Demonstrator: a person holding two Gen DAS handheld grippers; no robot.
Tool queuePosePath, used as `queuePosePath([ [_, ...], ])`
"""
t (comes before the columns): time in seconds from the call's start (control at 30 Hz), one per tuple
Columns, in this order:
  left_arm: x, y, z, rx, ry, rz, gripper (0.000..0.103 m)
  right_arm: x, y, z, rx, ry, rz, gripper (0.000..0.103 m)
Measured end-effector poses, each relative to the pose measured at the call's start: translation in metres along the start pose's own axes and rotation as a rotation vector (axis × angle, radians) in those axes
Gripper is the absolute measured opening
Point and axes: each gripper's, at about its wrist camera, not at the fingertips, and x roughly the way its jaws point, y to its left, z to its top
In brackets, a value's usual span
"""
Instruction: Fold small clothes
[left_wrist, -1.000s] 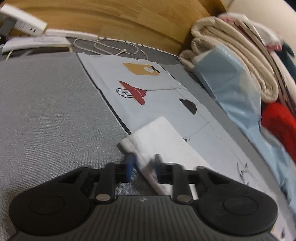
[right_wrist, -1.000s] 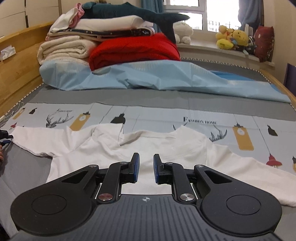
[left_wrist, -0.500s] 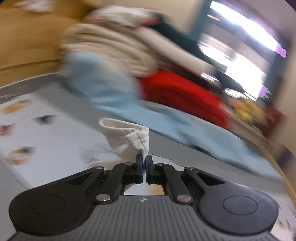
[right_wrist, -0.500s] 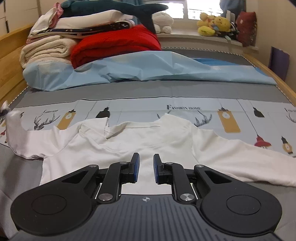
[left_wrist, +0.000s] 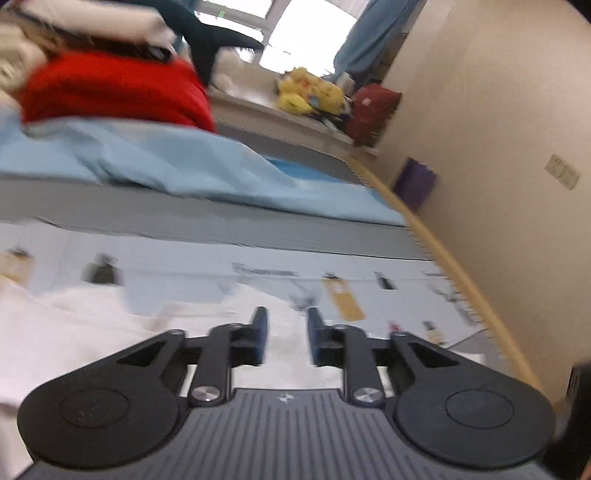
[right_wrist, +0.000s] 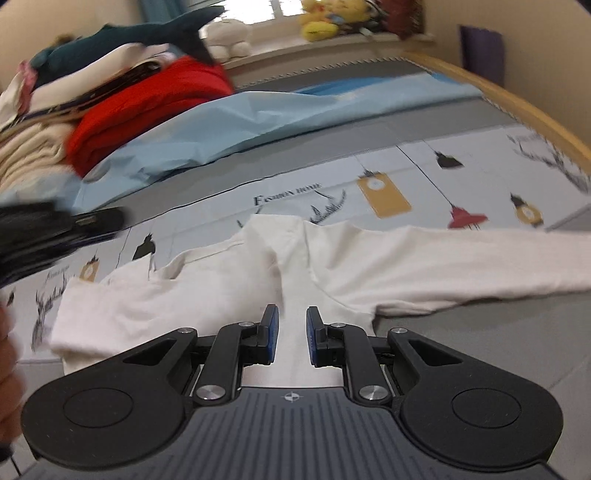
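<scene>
A white long-sleeved shirt (right_wrist: 221, 280) lies flat on a printed mat (right_wrist: 406, 173) on the bed. Its right sleeve (right_wrist: 480, 258) stretches out to the right, and its left side ends in a fold (right_wrist: 74, 314). My right gripper (right_wrist: 291, 332) hovers open over the shirt's lower body with nothing between its pads. The left wrist view is blurred. In it my left gripper (left_wrist: 284, 332) hangs over the white shirt (left_wrist: 74, 325), its jaws opening with no cloth between them. In the right wrist view, the left gripper is a dark blur (right_wrist: 44, 229) at the left.
A red blanket (right_wrist: 147, 107), cream bedding and a shark plush (right_wrist: 129, 33) are piled behind a light blue sheet (right_wrist: 258, 114). Yellow plush toys (right_wrist: 332, 18) sit on the window sill. The wooden bed rail (right_wrist: 517, 107) and a wall (left_wrist: 498, 147) bound the right side.
The left gripper shut on the left sleeve's cuff, lifted it and swept it right across the shirt. Its jaws now stand apart without the cuff. The right gripper shifted a little and rolled.
</scene>
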Motion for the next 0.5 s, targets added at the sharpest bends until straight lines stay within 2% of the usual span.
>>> queuePosePath([
  [0.1,-0.033,0.026,-0.002,-0.015,-0.021,0.14,0.028,0.001,-0.006,0.003,0.026,-0.023,0.007,0.017],
  [0.13,-0.044,0.042,-0.004,-0.059,-0.032,0.197,0.028,0.003,-0.008,0.003,0.037,-0.03,0.011,0.017],
  [0.23,-0.067,0.087,-0.013,-0.211,-0.062,0.305,0.028,0.017,-0.015,0.001,0.082,-0.03,0.034,0.017],
  [0.27,-0.07,0.103,-0.021,-0.237,-0.056,0.354,0.027,0.025,-0.018,-0.001,0.116,-0.019,0.047,0.018],
  [0.33,-0.059,0.123,-0.028,-0.265,0.023,0.463,0.027,0.039,-0.023,-0.005,0.163,-0.007,0.079,0.019],
  [0.43,-0.045,0.149,-0.026,-0.29,0.053,0.487,0.027,0.064,-0.027,-0.01,0.236,0.029,0.128,0.019],
  [0.5,-0.042,0.163,-0.024,-0.284,0.055,0.507,0.027,0.082,-0.024,-0.012,0.239,0.047,0.15,0.019],
])
